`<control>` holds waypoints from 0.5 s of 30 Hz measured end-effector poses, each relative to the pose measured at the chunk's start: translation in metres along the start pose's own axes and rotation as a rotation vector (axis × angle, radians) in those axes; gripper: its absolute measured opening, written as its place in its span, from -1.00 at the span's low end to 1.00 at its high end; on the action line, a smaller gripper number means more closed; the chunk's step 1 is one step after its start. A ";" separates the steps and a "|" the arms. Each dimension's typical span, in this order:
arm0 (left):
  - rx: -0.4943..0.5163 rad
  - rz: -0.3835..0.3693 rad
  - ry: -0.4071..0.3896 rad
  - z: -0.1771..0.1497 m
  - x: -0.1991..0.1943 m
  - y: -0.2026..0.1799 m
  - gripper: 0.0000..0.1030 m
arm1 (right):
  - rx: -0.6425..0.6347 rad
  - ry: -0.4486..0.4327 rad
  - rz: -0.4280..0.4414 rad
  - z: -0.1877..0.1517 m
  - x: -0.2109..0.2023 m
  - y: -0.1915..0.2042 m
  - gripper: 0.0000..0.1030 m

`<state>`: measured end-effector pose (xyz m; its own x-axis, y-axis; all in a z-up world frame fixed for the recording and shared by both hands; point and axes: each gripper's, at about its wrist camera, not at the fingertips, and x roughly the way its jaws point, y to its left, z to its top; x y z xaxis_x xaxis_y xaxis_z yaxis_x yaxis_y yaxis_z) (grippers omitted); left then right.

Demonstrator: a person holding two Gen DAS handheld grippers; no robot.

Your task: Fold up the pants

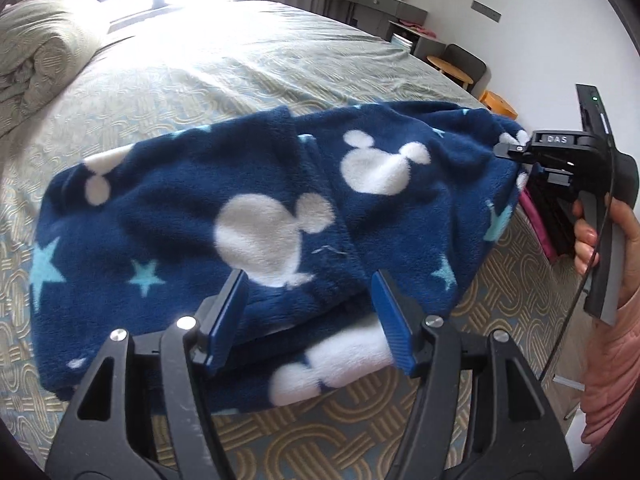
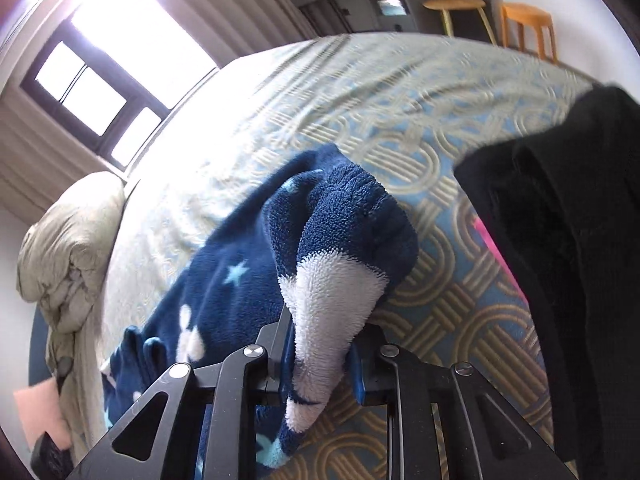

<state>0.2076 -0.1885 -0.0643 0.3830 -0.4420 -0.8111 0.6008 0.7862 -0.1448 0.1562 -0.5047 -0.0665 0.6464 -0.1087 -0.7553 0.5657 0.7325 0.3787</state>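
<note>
Navy fleece pants (image 1: 256, 200) with white mouse heads and pale blue stars lie folded across the patterned bed (image 1: 240, 80). My left gripper (image 1: 310, 312) stands open at their near edge. A thick fold of the fabric sits between its blue pads (image 1: 394, 320), whose inner faces show. In the left wrist view, my right gripper (image 1: 516, 152) bites the pants' right end, a hand on its handle. Seen from the right wrist, my right gripper (image 2: 320, 344) is shut on a bunched white and navy corner of the pants (image 2: 336, 264), which stands up off the bed.
A rolled grey duvet (image 1: 40, 52) lies at the bed's far left under the window. A black garment (image 2: 560, 240) with something pink under it lies on the bed's right edge. A grey desk (image 1: 376, 4) and wooden stools (image 2: 528, 24) stand beyond the bed.
</note>
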 end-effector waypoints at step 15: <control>-0.223 0.077 -0.077 -0.024 -0.037 0.097 0.25 | -0.266 -0.085 -0.033 -0.010 -0.042 0.093 -0.63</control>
<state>0.2354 -0.0854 -0.0621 0.4793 -0.4016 -0.7803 0.4009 0.8912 -0.2124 0.1767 -0.4251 -0.0044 0.6767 -0.1830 -0.7131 0.4399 0.8772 0.1924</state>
